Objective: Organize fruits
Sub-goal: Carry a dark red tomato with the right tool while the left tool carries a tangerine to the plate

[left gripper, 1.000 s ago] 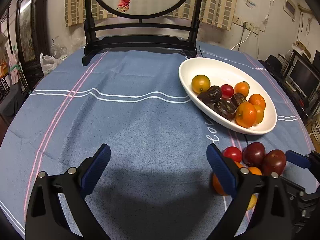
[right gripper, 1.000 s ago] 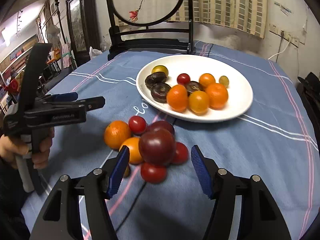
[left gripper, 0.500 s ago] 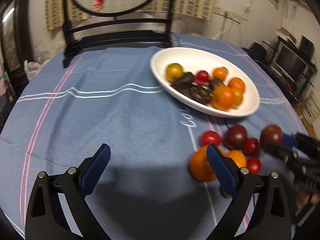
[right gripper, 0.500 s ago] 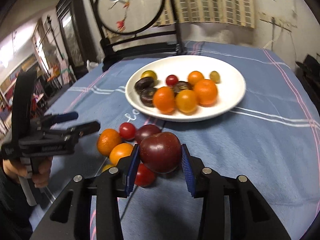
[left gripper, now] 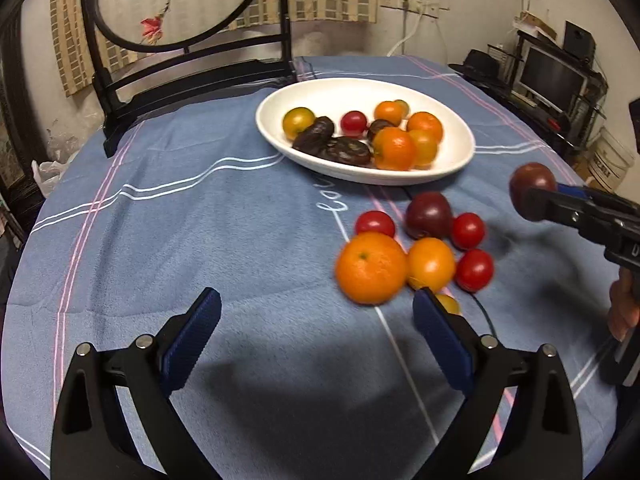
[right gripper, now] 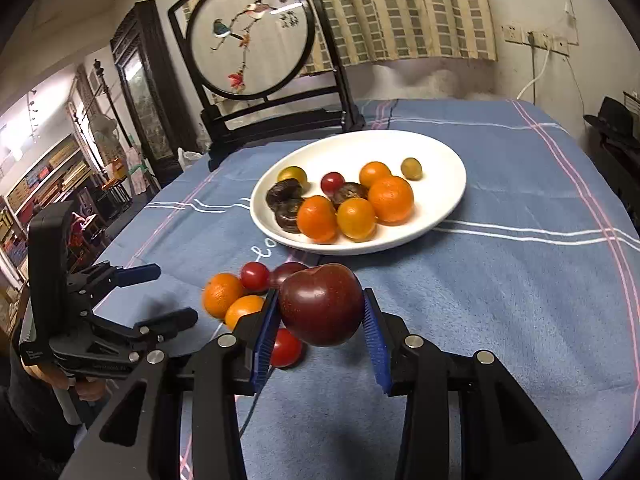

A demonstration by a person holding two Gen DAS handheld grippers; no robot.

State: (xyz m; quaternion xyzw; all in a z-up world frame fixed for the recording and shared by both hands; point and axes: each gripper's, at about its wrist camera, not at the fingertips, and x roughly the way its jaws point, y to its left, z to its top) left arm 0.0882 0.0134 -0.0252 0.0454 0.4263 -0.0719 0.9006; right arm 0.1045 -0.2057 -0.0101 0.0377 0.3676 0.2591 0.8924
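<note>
My right gripper (right gripper: 320,334) is shut on a dark red plum (right gripper: 322,309), held just above the blue cloth; the same plum (left gripper: 530,184) shows at the right in the left wrist view. A white oval plate (right gripper: 436,224) beyond it holds oranges, cherry tomatoes and dark dates. On the cloth before the plate lies a loose cluster: an orange (left gripper: 370,268), a smaller orange (left gripper: 431,264), another plum (left gripper: 428,215) and red cherry tomatoes (left gripper: 474,270). My left gripper (left gripper: 316,334) is open and holds nothing, just short and left of that cluster.
A dark wooden stand with a round embroidered screen (right gripper: 248,40) sits at the table's far edge. A thin black cable (left gripper: 484,312) runs by the loose fruit. Shelves and a monitor (left gripper: 552,76) stand to the right of the table.
My right gripper closed on the dark plum and lifted it off the cluster. My left gripper moved right, nearer the loose fruit, still open.
</note>
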